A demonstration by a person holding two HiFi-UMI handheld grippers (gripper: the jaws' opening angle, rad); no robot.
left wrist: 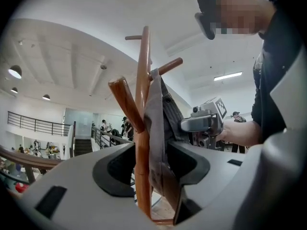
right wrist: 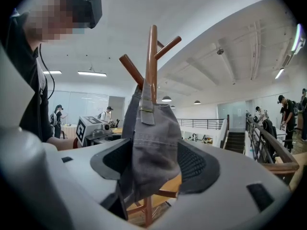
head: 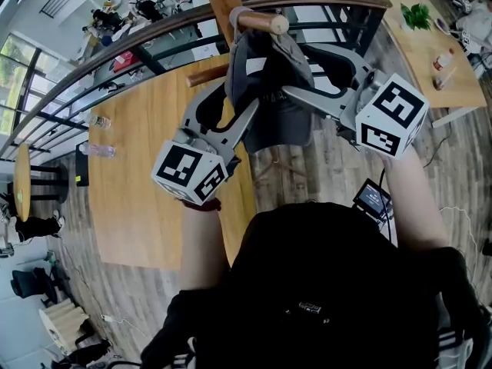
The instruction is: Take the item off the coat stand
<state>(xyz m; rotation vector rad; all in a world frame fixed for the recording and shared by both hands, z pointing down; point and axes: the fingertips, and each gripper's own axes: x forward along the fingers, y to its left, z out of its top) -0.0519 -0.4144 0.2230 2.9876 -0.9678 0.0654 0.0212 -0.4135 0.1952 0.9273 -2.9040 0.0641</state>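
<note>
A grey cap hangs from a peg of the wooden coat stand. My left gripper reaches in from the left and my right gripper from the right, both at the cap's height. In the left gripper view the stand's pole and the cap both lie between the jaws of the left gripper, which stand close on either side. In the right gripper view the cap hangs between the wide-open jaws of the right gripper, whose pads stand apart from it.
Below the stand is a long wooden table with bottles at its left end. A curved railing runs behind it. A second table with a plant stands at the upper right. My own torso fills the lower part of the head view.
</note>
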